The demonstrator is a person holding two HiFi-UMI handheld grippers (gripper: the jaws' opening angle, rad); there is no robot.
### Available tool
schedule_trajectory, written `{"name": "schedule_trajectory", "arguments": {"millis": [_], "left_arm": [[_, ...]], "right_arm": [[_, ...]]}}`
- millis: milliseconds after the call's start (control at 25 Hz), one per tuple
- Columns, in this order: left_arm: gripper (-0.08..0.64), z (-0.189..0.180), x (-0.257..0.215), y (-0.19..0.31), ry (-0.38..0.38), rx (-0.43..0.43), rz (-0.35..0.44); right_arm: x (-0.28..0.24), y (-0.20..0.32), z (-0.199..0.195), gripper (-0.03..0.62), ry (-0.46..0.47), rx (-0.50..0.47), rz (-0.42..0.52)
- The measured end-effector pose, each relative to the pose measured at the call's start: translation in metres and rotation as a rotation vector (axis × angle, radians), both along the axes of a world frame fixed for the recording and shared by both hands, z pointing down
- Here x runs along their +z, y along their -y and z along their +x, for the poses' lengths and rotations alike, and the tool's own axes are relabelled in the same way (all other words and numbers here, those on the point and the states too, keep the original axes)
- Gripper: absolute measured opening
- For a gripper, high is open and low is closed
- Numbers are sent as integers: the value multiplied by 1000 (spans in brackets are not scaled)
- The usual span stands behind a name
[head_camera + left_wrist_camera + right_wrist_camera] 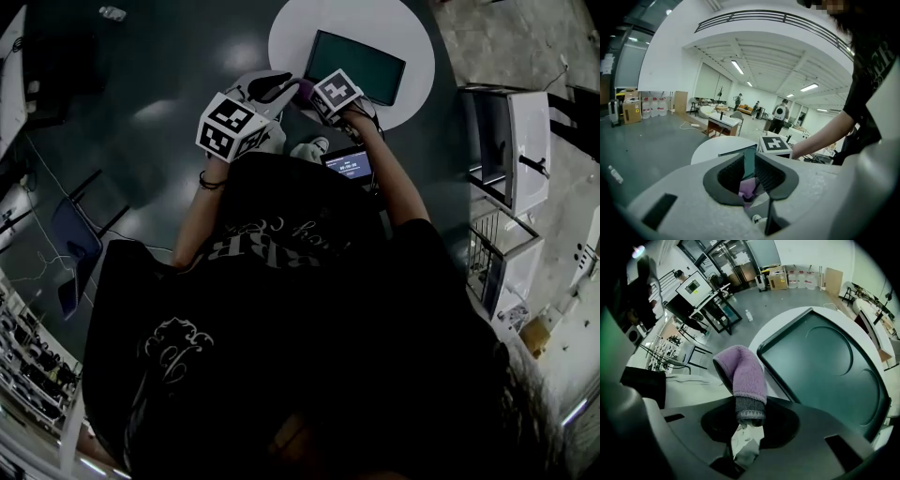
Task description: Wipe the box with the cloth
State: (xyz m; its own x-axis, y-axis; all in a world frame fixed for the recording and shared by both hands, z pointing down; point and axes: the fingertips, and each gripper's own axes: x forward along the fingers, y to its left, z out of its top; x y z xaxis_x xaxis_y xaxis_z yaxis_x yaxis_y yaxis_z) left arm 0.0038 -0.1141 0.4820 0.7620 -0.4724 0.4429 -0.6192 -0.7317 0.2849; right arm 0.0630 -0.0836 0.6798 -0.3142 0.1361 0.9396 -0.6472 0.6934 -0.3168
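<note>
Step in hand: preparation. The cloth is held but wiping has not begun.

The right gripper [750,419] has its fingers pinched firmly on the grey hem of the purple cloth [743,373], which stands up out of them. The cloth's far end drapes over a finger of the left gripper [749,177]. The left fingers are drawn close, with purple fabric low in the narrow gap, apparently nipped between them.

The box [357,66], a shallow dark green one, lies on the round white counter [414,36] at the person's 12 o'clock. Both grippers hang at its 8 o'clock corner, and the cloth is apart from its surface.

Next move, as judged: the cloth must be carried toward 1 o'clock and lowered flat onto the box. The grip needs to stay firm so that the cloth drags rather than slips.
</note>
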Motion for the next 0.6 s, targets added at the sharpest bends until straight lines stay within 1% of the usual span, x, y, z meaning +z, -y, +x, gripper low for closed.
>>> {"name": "schedule_trajectory", "arguments": {"millis": [120, 280, 440, 600], "left_arm": [[67, 0, 1, -2, 1, -4, -3], [67, 4, 1, -3, 1, 9, -5], [67, 14, 1, -5, 0, 42, -7], [67, 29, 0, -8, -2, 88, -7]], "right_arm": [[3, 3, 9, 86, -6, 39, -7], [3, 0, 28, 86, -13, 47, -30], [1, -2, 52, 86, -26, 61, -23], [-2, -11, 79, 86, -20, 107, -36]]}}
